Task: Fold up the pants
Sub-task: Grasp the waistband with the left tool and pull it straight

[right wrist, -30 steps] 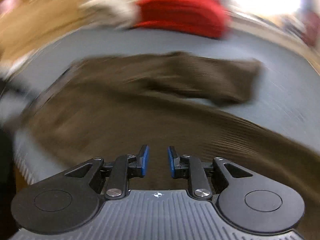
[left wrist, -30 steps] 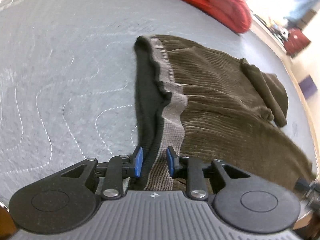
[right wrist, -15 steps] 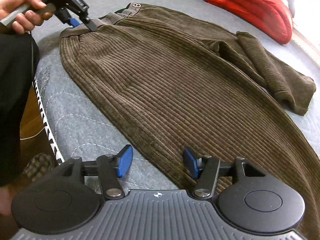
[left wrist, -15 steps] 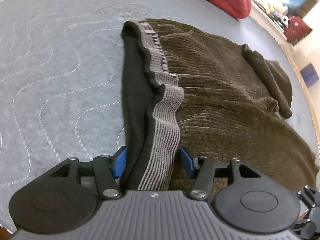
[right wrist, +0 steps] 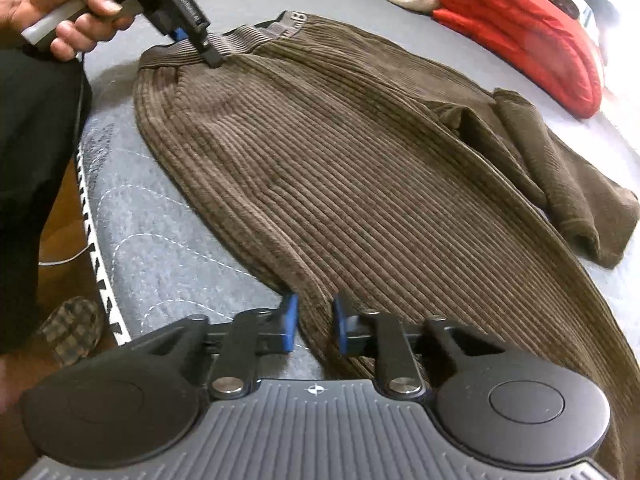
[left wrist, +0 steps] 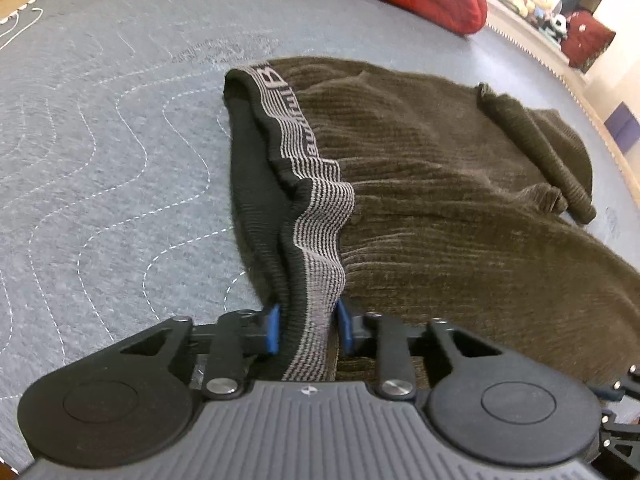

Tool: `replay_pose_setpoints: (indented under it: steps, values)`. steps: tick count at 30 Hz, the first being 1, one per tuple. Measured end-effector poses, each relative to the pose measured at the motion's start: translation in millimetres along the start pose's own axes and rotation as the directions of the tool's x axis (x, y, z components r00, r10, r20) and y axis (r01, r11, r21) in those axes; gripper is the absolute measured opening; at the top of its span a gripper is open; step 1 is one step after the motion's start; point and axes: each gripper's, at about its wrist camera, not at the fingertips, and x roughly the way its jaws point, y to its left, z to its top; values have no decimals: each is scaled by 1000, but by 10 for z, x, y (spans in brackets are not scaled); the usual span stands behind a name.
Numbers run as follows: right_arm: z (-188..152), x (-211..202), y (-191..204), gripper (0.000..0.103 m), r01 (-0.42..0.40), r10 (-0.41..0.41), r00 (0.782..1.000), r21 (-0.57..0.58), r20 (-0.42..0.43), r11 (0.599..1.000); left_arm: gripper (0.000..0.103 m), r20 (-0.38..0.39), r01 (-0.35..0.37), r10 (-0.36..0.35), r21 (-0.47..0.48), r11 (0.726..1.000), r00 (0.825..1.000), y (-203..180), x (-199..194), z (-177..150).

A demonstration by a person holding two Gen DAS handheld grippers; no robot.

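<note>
The brown corduroy pants [right wrist: 360, 168] lay flat on the grey quilted mattress [left wrist: 100, 160]. The left gripper [left wrist: 306, 330] was closing its jaws on the waistband [left wrist: 316, 216]; the right gripper [right wrist: 314, 326] was closing on the near leg edge. Both grips seemed to prepare the first fold, which would call for lifting together.

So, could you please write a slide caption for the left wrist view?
Left gripper closing on the striped waistband of brown corduroy pants spread on a grey quilted mattress.
</note>
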Motion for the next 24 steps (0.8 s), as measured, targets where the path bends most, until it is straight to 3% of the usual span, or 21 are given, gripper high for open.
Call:
replay_pose_setpoints:
  steps: [3,7,11,14,16,17,19,24]
  values:
    - [18,-27,35,8,2,-2,1000,-28,4,1000,22,45,21,-20,-24,999,999,57,-115,-26]
    - [127,-197,91,7,-41,44,998,-65,47,997,18,122,25,-17,-62,998,992,160,-339,-68]
    - [262,-314,248,6,-103,111,993,-127,51,987,18,104,36,-23,-132,991,994,324,-435,-29]
    - [311,-162,317,7,-134,131,991,-141,-27,981,19,61,6,1,-108,994,998,281,-449,15]
    - [337,-50,328,7,-107,97,993,-152,-74,983,22,26,-16,18,-84,996,1000,210,-442,65]
    - [357,-35,300,9,-115,108,992,-123,-62,986,26,15,-36,37,-87,996,999,200,-434,84]
    - [444,-57,172,12,-111,109,993,-46,-53,993,24,13,-94,96,-100,991,995,200,-453,106]
    - [513,-104,-232,28,-138,143,990,186,-17,973,25,99,-31,40,-82,996,994,148,-606,105]
